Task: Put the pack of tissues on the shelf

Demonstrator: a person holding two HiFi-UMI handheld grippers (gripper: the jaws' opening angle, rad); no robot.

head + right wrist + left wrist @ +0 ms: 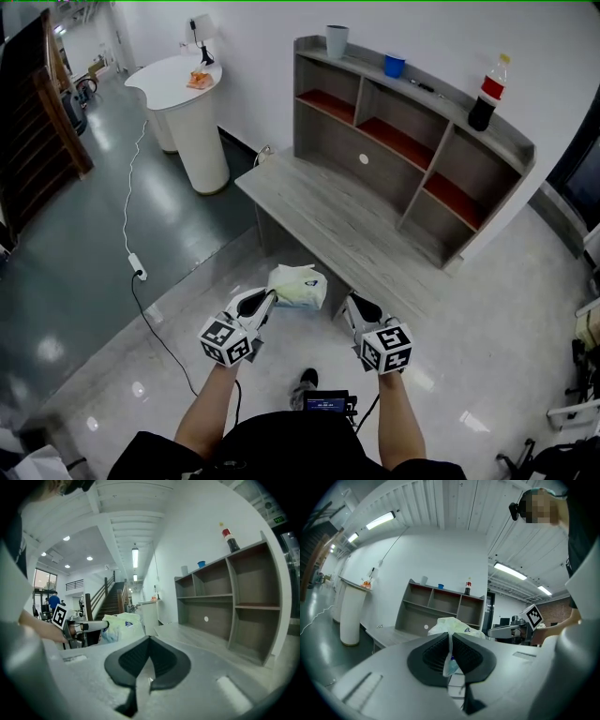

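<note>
The left gripper (269,300) is pinching the tissues (298,286) by the wrapper's edge, jaws nearly together, holding the pack in the air before the desk (328,216). The right gripper (354,306) is hanging closed and empty beside it. The shelf (403,141) is standing well apart, so the placing is not yet done.

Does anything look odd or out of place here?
Only one thing: the pack of tissues is in the air in front of the desk, held by the left gripper just by a pinched flap of its wrapper, so it looks crumpled. The right gripper is shut on nothing.
</note>
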